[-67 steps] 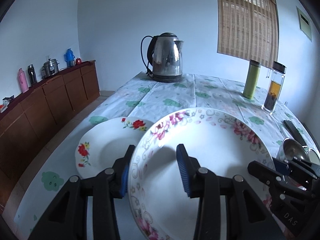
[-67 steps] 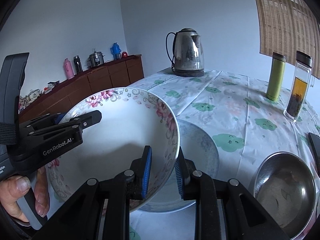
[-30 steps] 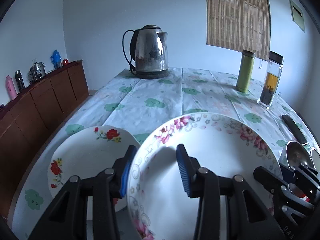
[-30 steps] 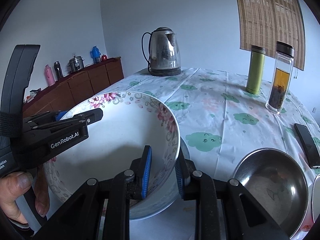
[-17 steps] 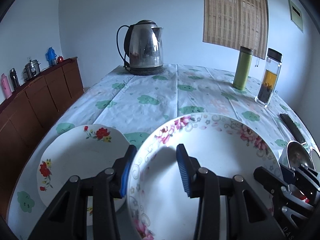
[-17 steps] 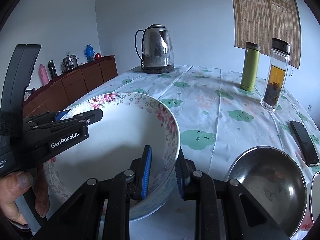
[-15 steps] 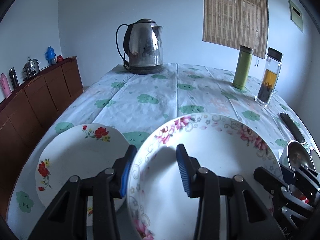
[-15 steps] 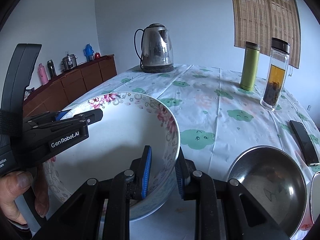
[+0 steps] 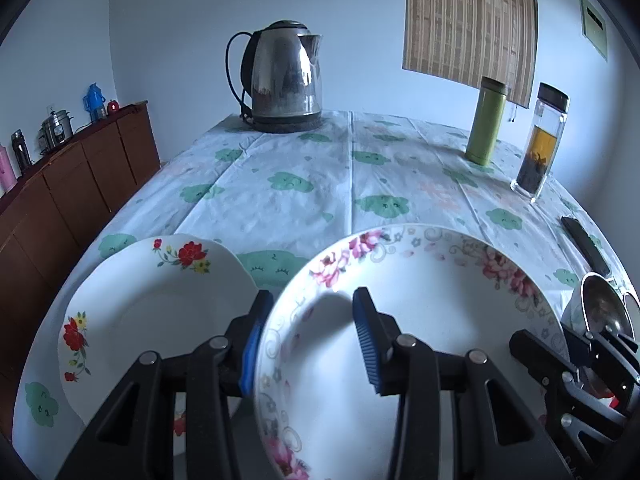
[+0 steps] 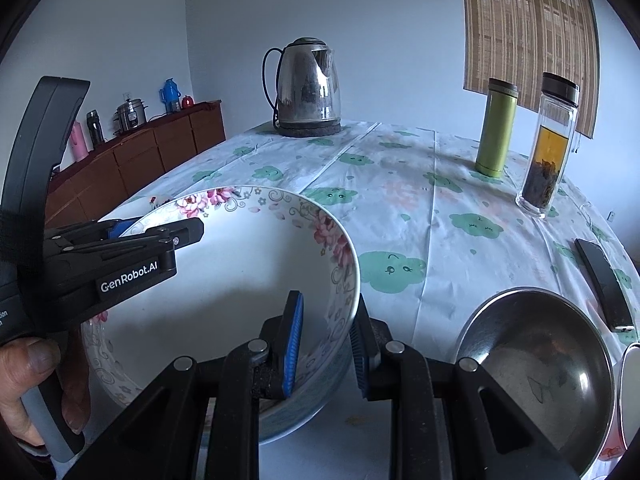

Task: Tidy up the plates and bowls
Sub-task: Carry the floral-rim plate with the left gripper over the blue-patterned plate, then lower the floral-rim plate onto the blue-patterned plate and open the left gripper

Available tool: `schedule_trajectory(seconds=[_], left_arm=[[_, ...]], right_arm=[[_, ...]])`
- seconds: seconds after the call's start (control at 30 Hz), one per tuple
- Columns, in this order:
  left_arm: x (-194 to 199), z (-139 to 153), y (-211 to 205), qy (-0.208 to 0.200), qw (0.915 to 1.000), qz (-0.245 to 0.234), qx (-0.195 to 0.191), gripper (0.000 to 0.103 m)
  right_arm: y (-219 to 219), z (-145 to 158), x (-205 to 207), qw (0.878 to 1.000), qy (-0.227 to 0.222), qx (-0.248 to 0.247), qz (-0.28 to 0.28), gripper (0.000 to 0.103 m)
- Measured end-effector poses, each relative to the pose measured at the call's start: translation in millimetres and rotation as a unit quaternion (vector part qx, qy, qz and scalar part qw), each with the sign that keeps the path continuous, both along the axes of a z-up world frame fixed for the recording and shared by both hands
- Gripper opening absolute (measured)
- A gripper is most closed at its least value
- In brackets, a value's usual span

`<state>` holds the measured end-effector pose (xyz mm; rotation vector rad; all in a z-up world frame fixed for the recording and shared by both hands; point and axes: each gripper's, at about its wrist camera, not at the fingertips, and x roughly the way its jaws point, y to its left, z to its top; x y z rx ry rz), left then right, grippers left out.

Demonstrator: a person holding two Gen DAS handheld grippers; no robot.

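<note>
Orientation: the floral bowl [image 9: 420, 340] sits mouth up and roughly level; being round, it shows no long axis.
Bowl position: near the table's [image 9: 312, 176] near edge, between the flat plate [image 9: 152, 312] toward the left edge and the steel bowl [image 10: 536, 376] toward the right edge.
Bowl appearance: white, deep, with pink blossoms and grey scrollwork around the rim; the inside is plain white.
Left gripper [image 9: 308, 340]: jaws set fairly wide, one blue pad outside the bowl's left rim and the other inside; whether the pads press the wall cannot be told.
Right gripper [image 10: 326, 340]: jaws drawn narrow across the bowl's right rim, one pad inside and one outside, close against the wall.
Flat plate: white with red flowers, lying just beside the bowl; whether they touch cannot be told.
Far edge: a steel kettle [image 9: 286, 76] stands on its base.
Right side: a green flask [image 10: 496, 126] and a glass tea bottle [image 10: 548, 144] stand upright near each other; a dark remote-like slab [image 10: 604, 290] lies near the right edge.
Obstruction: the steel bowl lies just beside the right gripper's outer finger.
Off table: a brown sideboard [image 9: 68, 184] along the left wall carries small vessels.
</note>
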<state>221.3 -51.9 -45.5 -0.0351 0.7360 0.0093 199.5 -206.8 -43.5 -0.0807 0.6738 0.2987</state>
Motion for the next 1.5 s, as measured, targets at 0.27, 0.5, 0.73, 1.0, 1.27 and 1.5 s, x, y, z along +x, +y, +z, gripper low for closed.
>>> schedule_trajectory(seconds=[0.27,0.5,0.73,1.0,1.27,1.5], left_arm=[[1,-4,4,0.009,0.9999,0.003,-0.006,0.04],[3,-7,7,0.018,0.9998,0.003,-0.01,0.04],[5,-8,6,0.019,0.9998,0.003,-0.005,0.04],[7,-9,2,0.018,0.9997,-0.005,0.015,0.04],[9,-12,-4,0.023,0.9993,-0.015,0.026,0.04],[10,-14,-7,0.029,0.9991,-0.02,0.025,0.04]], right_arm=[[7,-2,1,1.0,-0.006,-0.019,0.002,0.025],[10,-3,2,1.0,-0.004,-0.028,0.004,0.025],[13,-4,3,0.999,-0.004,-0.037,0.004,0.025],[16,-4,1,0.998,-0.011,-0.054,-0.004,0.025],[16,-5,2,0.998,-0.008,-0.061,-0.01,0.025],[14,-6,3,0.997,-0.006,-0.07,-0.017,0.025]])
